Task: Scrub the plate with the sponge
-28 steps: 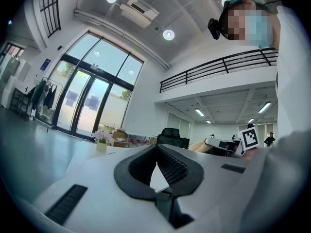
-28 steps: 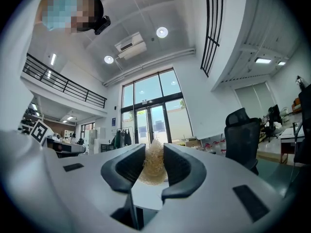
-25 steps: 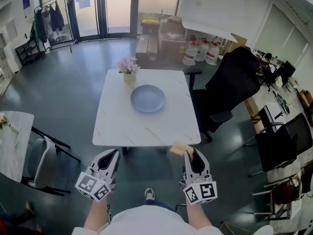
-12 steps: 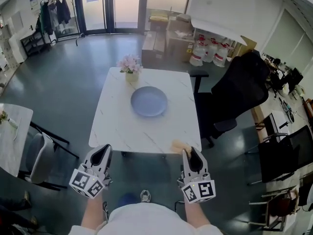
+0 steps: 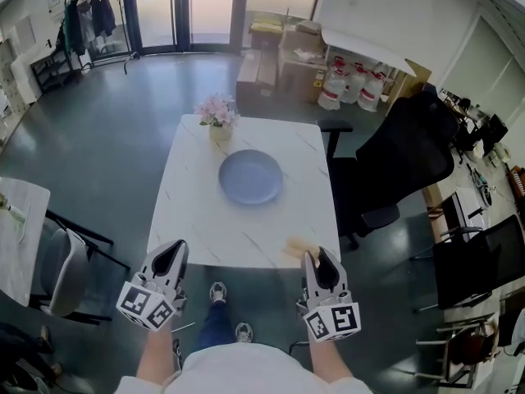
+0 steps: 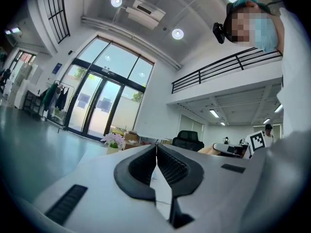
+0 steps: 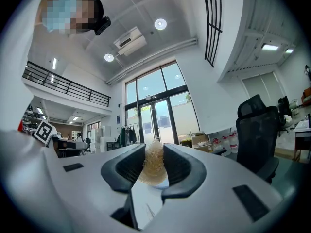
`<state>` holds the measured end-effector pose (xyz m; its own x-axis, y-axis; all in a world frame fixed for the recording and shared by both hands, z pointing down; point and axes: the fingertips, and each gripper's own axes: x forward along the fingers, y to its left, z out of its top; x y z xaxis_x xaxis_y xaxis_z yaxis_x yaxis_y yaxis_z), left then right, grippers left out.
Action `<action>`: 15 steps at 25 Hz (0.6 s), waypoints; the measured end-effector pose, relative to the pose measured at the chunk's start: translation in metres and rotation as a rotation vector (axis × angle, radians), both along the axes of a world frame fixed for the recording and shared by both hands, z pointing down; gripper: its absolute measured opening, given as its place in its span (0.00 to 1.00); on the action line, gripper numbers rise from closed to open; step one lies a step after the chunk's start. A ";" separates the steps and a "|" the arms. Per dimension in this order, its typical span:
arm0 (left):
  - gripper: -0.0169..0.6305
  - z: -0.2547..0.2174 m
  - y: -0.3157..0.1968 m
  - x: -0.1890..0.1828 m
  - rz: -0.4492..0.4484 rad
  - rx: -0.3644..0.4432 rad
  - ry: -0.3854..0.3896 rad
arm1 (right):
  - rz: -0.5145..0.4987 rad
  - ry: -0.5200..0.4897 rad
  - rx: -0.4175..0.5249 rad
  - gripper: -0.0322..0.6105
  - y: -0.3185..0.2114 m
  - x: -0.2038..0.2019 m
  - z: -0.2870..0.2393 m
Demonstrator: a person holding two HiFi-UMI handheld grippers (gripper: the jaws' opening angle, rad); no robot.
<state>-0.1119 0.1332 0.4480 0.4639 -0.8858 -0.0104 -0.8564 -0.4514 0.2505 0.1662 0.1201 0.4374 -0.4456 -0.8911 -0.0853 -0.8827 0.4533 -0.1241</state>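
A grey-blue plate lies on the far half of a white marble table. My right gripper hovers at the table's near right corner, shut on a tan fibrous sponge; in the right gripper view the sponge is squeezed between the dark pads. My left gripper is shut and holds nothing, just off the table's near left edge. In the left gripper view its jaws meet tip to tip. Both grippers point level toward the plate, well short of it.
A small vase of pink flowers stands at the table's far left, behind the plate. A black office chair sits to the right of the table. Another white table and a grey chair are at the left. Boxes and bottles line the far wall.
The table has drawn nearer in the head view. Both grippers have come forward to its near edge, the right one still carrying the sponge. Their jaws have not changed.
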 end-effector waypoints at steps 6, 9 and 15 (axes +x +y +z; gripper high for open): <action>0.08 -0.002 -0.047 -0.008 0.044 -0.001 0.002 | 0.026 0.003 0.000 0.23 -0.039 -0.015 -0.002; 0.08 -0.001 -0.072 -0.013 0.064 -0.003 0.000 | 0.037 0.002 0.002 0.24 -0.062 -0.024 -0.003; 0.08 -0.003 -0.123 -0.020 0.105 -0.007 -0.002 | 0.061 0.006 0.006 0.23 -0.104 -0.038 -0.007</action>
